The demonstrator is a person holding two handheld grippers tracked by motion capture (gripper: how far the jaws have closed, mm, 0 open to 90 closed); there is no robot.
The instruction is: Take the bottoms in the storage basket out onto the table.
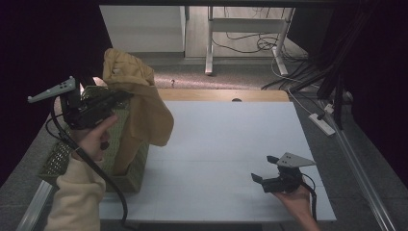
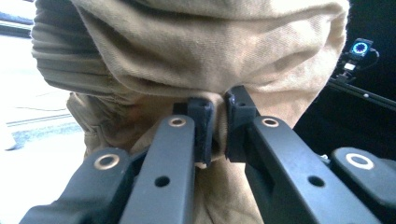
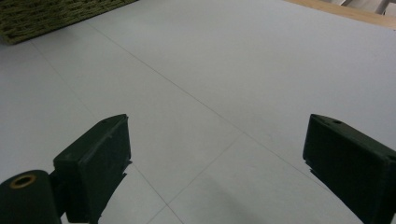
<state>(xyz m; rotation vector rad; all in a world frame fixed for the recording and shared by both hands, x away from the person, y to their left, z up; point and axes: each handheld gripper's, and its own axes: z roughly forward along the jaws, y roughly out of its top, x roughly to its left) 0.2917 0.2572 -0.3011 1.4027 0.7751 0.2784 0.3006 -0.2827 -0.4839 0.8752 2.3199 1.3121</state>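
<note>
The left tongs pinch a fold of the tan garment, hanging half inside the woven basket below — lift straight up until it clears. The right tongs rest released, low over the counter.

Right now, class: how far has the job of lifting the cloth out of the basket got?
Done: left tongs are shut on the tan cloth. In hand: it hangs partly lifted, lower end inside the woven basket. Left: clearing the basket; right tongs wait open over the white table.

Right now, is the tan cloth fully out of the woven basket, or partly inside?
Partly inside. The left gripper holds the tan cloth up, but its lower end hangs into the woven basket.
</note>
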